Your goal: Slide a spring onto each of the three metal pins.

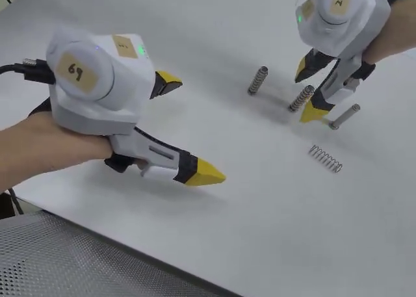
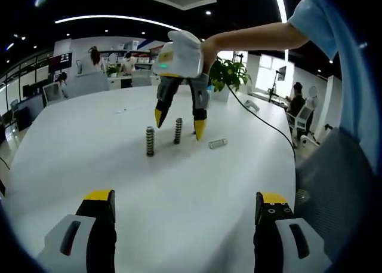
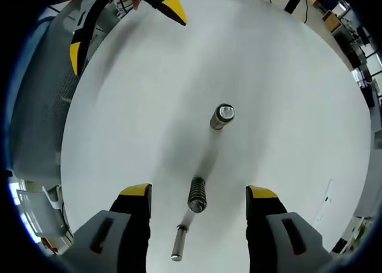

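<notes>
The right tool (image 1: 308,92) hangs tips-down over the table (image 1: 227,238), jaws spread and holding nothing. Its yellow tips stand on either side of the middle pin (image 1: 301,99); I see no contact with it. That pin stands upright and carries a spring (image 3: 197,195). In the right gripper view it sits almost centred between the two jaws.

On one side of it stands the second pin (image 1: 258,80), also upright and spring-wrapped along its length, a little apart from the right tool. On the other side is the third pin (image 1: 344,116). In the left gripper view it lies on its side on the table, and I can't tell whether it wears a spring. A loose spring (image 1: 325,159) lies flat on the table near the third pin, not touching it.

The left tool (image 1: 188,128) is well apart from the pins. It hovers low over the table with its jaws wide and nothing between them, pointing toward the row of pins. A black cable (image 1: 13,68) runs from its back. Each tool is held by a bare hand.

Beyond the table, the left gripper view shows a plant (image 2: 230,74) behind the right tool.
</notes>
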Motion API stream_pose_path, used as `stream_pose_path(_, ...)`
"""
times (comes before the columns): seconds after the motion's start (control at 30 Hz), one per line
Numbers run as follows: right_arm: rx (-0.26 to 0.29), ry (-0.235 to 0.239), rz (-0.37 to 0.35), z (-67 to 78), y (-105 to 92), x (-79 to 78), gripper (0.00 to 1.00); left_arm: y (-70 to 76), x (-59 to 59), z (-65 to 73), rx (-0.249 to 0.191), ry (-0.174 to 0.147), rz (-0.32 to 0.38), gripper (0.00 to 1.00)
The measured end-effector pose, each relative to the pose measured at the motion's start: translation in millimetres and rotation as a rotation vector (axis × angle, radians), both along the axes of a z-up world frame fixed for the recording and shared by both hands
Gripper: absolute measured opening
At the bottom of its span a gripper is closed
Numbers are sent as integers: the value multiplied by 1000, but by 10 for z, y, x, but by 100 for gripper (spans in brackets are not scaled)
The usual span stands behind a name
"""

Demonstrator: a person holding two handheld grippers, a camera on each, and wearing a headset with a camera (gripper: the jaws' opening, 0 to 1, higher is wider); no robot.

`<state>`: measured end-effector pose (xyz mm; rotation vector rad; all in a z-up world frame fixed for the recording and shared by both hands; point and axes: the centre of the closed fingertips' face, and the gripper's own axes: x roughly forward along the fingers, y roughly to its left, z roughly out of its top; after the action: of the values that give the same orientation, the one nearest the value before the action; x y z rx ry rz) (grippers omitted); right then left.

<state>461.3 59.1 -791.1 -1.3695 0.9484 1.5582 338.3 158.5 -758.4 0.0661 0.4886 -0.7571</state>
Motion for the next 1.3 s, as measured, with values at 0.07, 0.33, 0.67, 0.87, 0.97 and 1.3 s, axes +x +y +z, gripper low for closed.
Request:
stream_pose_path(0.07,22,4,-8,4,4,-15,69,-3,0,7,-4,-1,1,95)
stream_pose_path(0.33,123,6,-71,23,45,-38,86,-16,2,41,-13,-7,3,95)
stream_pose_path(0.67,295,5,-194,179,100,1,88,20,9,102,-25,-15,10,95)
stream_pose_path(0.87,384,-3,-292,265,17,-24,88,8,5,122,-29,-19,7,95)
stream_pose_path(0.97,422,8,-345,303,-42,-64,88,-9,9,140,-32,-23,3,96)
stream_pose_path(1.3,535,-19,-436,464,-182,-127,88,-31,48,202,-29,-33,-14,95)
